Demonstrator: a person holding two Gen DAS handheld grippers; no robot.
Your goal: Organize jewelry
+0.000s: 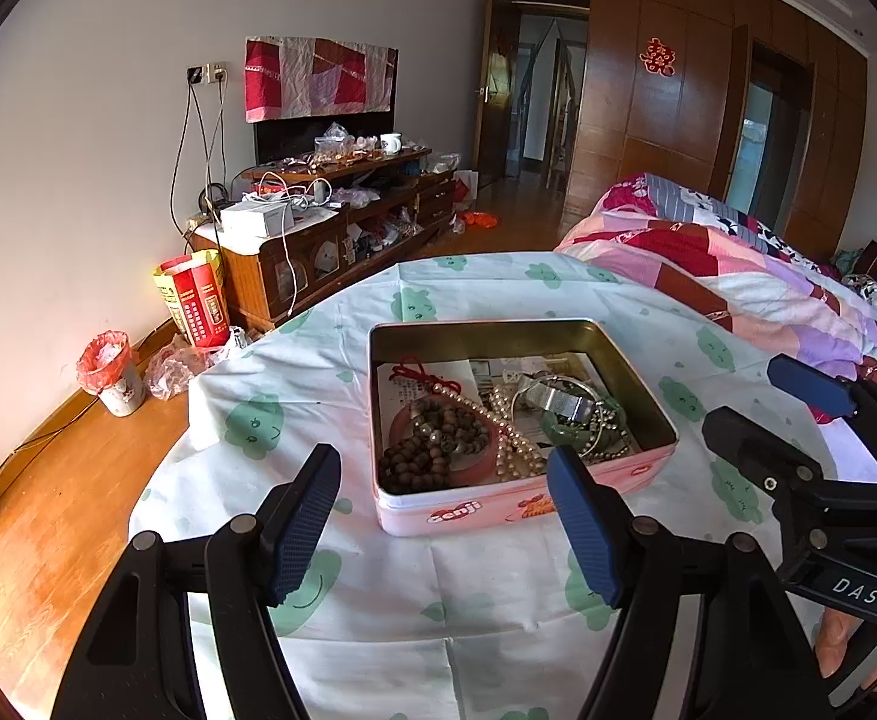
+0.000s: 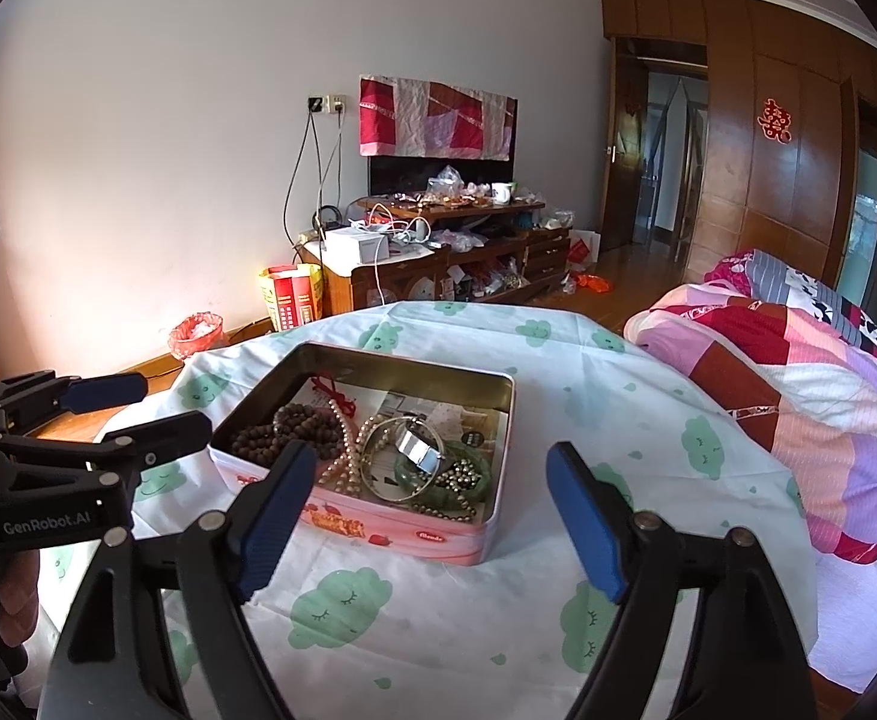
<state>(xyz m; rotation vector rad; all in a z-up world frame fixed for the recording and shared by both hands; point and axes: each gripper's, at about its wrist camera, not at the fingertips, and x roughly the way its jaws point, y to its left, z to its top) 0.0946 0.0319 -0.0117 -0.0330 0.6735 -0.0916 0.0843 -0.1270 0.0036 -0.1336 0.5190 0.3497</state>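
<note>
Near the middle of the table (image 1: 318,372), an open tin (image 1: 648,468) heaped with beads (image 1: 432,444), pearls (image 1: 516,450) and bangles (image 1: 558,402), both grippers (image 1: 444,522) (image 2: 426,516) hovering short of it, jaws apart and empty; tidied or awaiting sorting, impossible to tell.

Pink tin (image 1: 468,510), brown beads (image 1: 420,456), seemingly green bangle (image 2: 444,480), cloud-print cloth (image 2: 348,600).
</note>
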